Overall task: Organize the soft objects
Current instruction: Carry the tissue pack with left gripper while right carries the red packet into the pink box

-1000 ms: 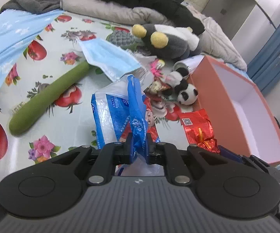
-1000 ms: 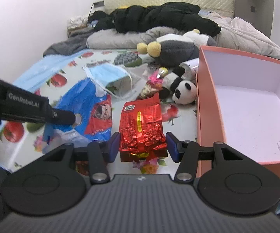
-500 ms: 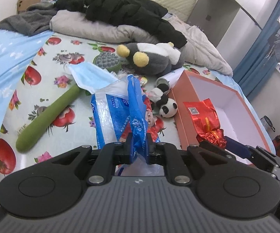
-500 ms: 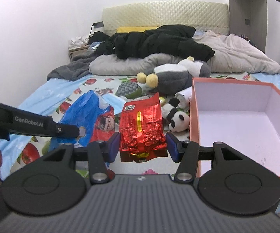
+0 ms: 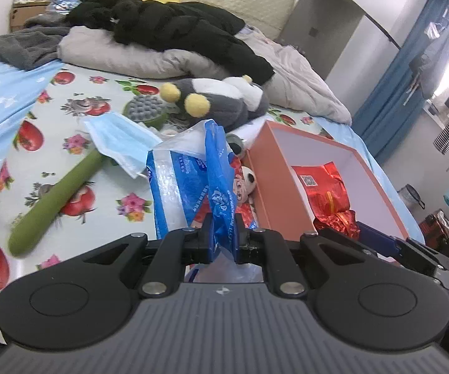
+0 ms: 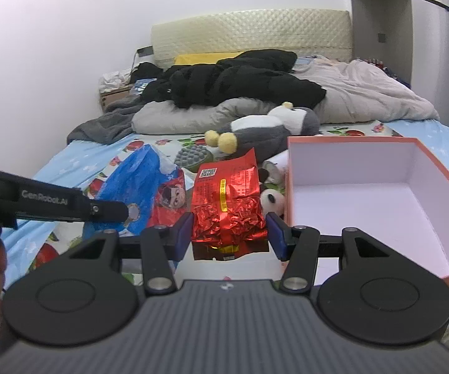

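While your left gripper (image 5: 221, 243) pinches only a thin fold of the blue plastic bag (image 5: 190, 184), jaws nearly shut, its hanging bulk could slip free over the bed (image 5: 21, 99). Your right gripper (image 6: 229, 233), jaws about half open, clamps the red foil packet (image 6: 227, 205) just left of the orange box (image 6: 290, 180). Crinkly foil may slide out, or clip that near wall.

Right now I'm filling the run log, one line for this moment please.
left gripper: shut on blue bag | right gripper: shut on red foil packet | orange box: empty
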